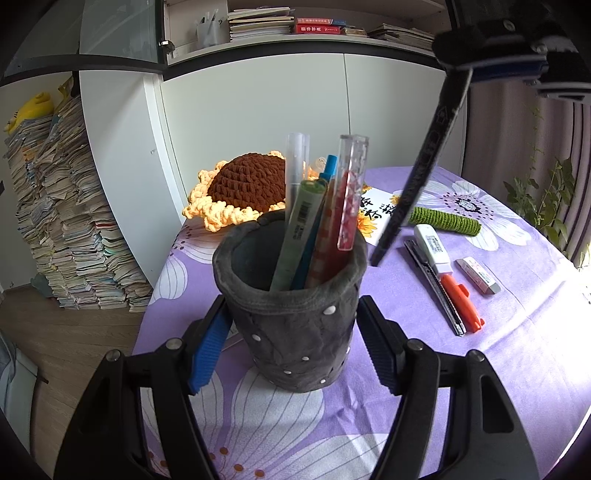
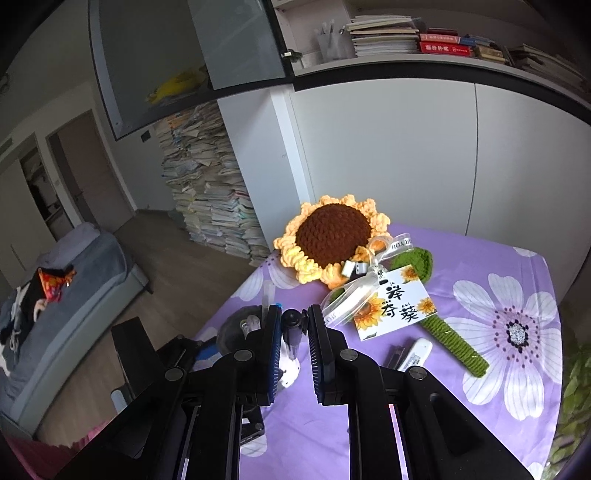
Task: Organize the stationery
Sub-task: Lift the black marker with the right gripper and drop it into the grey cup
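White cabinet doors [image 1: 258,110] fill the far wall beneath a shelf of books [image 1: 258,22]. A tall paper stack [image 1: 66,206] stands on the wood floor [image 2: 155,258] at left; a grey bed [image 2: 66,295] lies further left.

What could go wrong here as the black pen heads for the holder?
The black pen hangs tilted from the right gripper, its tip beside the holder's rim, so it could miss or snag. The holder already has several pens; a nudge might tip the soft holder, though the left gripper flanks it.
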